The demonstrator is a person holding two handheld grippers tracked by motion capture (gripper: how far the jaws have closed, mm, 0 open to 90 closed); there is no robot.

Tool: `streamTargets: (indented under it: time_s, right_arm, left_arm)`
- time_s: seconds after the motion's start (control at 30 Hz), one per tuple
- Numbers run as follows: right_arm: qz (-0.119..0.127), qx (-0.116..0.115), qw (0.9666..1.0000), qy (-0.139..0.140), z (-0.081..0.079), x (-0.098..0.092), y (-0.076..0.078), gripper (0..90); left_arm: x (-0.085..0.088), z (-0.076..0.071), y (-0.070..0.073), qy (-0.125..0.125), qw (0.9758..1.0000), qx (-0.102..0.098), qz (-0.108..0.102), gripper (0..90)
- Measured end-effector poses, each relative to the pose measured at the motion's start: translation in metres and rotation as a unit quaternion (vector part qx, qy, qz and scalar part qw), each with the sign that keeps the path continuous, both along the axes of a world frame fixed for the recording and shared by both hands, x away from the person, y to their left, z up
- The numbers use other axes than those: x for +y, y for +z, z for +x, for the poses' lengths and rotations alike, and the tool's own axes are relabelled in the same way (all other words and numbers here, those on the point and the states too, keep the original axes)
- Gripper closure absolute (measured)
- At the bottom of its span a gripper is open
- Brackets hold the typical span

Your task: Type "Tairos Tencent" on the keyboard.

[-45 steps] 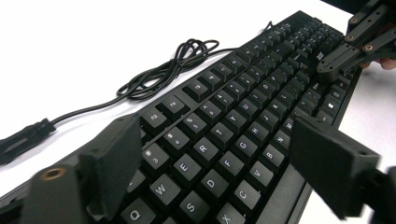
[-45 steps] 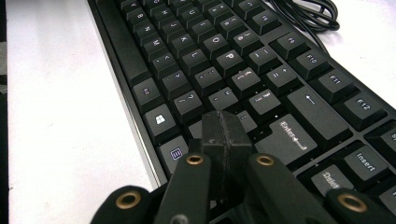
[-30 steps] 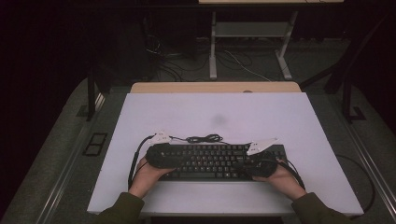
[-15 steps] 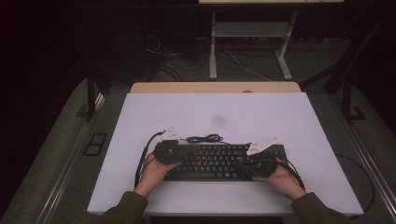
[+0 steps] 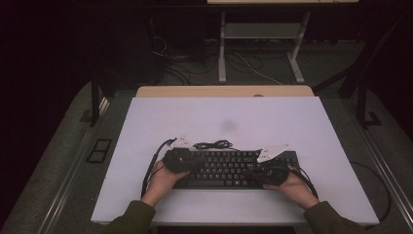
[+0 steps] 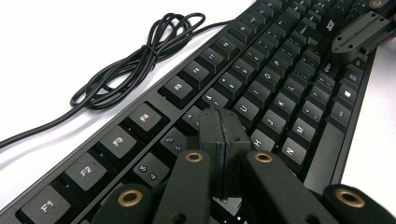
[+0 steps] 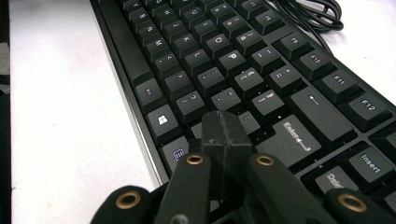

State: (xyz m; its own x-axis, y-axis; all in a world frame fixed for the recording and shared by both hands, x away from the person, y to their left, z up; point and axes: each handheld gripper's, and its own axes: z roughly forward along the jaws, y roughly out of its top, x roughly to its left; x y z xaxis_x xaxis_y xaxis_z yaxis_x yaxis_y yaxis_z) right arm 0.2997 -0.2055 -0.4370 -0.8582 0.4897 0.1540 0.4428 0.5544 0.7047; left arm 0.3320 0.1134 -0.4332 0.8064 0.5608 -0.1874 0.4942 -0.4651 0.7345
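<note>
Near the front edge of the white table [image 5: 311, 126] the black keyboard [image 5: 229, 168] lay flat with its long axis running side to side in front of the person, its bundled cord [image 5: 213, 145] coiled just behind its far edge. Each end of it was covered by one hand: the left tool [image 5: 187, 163] sat over the keys at the left end, and the right tool [image 5: 258, 170] over the keys toward the right end. In the left gripper view the left tool [image 6: 223, 135] had its jaws pressed together with nothing between them, having just been closing, the joined tip poised just above the number row. The right tool [image 7: 225, 133] was likewise closed on nothing, its tip low over the keys just beside the Enter key [image 7: 294, 137]. Judged from this, either tip could press a key beneath it; the keys ahead of each tool ran toward the middle of the board, so neither hand was nearer overall.
</note>
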Motion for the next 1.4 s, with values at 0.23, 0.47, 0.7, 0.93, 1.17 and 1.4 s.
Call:
streamTargets:
  time_s: [0.23,0.47,0.7,0.93,1.17,1.4]
  right_arm:
    - [0.000,0.000,1.0000,0.000,0.000,0.000,0.000,89.2]
    - [0.000,-0.001,1.0000,0.001,0.000,0.000,0.000,89.2]
    - [-0.001,-0.001,1.0000,0.000,0.000,0.000,0.000,89.2]
    - [-0.001,-0.001,1.0000,0.000,0.000,0.000,0.000,89.2]
    - [-0.001,-0.001,1.0000,0.000,0.000,0.000,0.000,89.2]
    - [-0.001,-0.001,1.0000,0.000,0.000,0.000,0.000,89.2]
  left_arm:
    - [0.000,0.000,0.000,-0.002,1.0000,0.000,0.003,88.8]
    - [-0.001,0.001,-0.002,-0.005,1.0000,0.007,0.005,88.8]
    - [-0.001,0.000,-0.001,-0.005,1.0000,0.006,0.004,88.8]
    - [0.002,-0.001,0.003,0.000,1.0000,0.001,-0.008,88.6]
    - [0.008,-0.005,0.008,0.005,0.9998,-0.002,-0.018,84.0]
    - [0.018,-0.009,0.009,0.011,0.9996,-0.004,-0.028,69.2]
